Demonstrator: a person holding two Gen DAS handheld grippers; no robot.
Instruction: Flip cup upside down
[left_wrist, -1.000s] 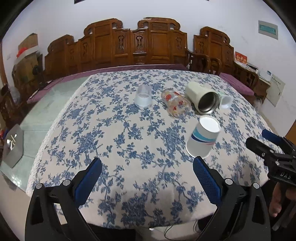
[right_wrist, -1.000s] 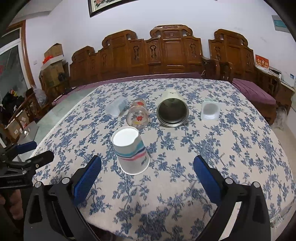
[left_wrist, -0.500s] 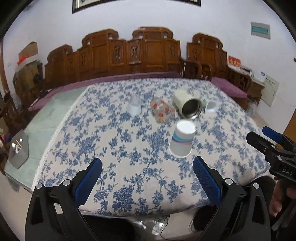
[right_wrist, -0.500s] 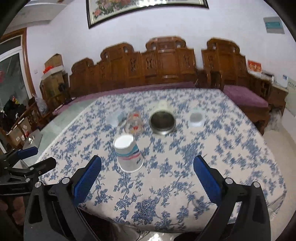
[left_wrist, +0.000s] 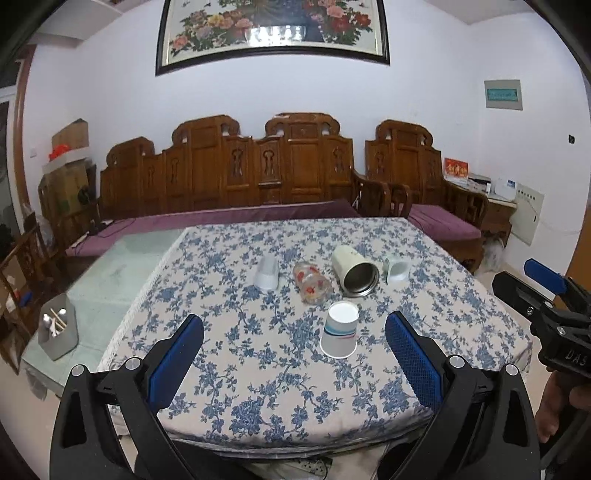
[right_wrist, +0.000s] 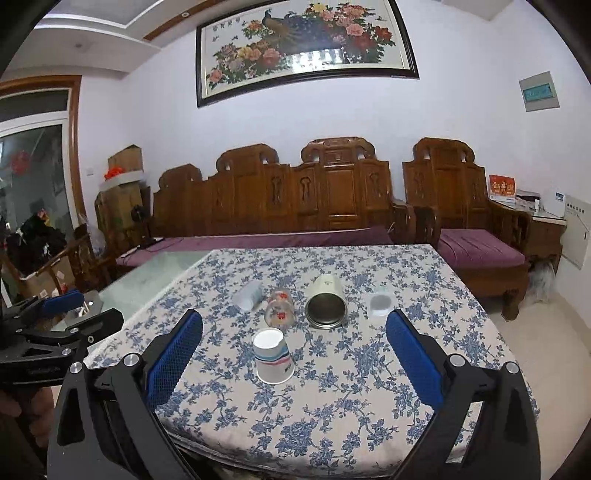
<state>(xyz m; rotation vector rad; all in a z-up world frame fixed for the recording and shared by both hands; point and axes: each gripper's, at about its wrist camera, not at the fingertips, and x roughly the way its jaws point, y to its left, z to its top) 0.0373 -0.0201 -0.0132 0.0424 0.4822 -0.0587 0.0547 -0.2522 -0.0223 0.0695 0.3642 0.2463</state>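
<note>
**Onlooker A:** Where's the cup?

**Onlooker B:** The paper cup (left_wrist: 340, 329) stands near the front edge of the table (left_wrist: 229, 413), mouth down on the flowered cloth, its white base facing up. Judging by that, the flip looks done already.

**A:** And the grippers?

**B:** The left gripper (left_wrist: 294, 363) hangs off the near side, jaws spread wide, holding nothing. The right gripper (right_wrist: 294, 363) is the same: wide and empty, well apart from the cup.

**A:** If someone takes it up again?

**B:** It looks thin and very light, I'd say, and soft in the wall, so a hard squeeze would likely crush it. Take it across the middle of the striped band, gently. The rim at the bottom is probably the stiffest part.

**A:** What's behind it?

**B:** Farther back, four lie on their sides in a row: a clear plastic cup (left_wrist: 268, 273) at left, a printed glass (left_wrist: 312, 287), a metal-lined mug (left_wrist: 355, 271), and a small pale cup (left_wrist: 396, 270) at right.
</note>
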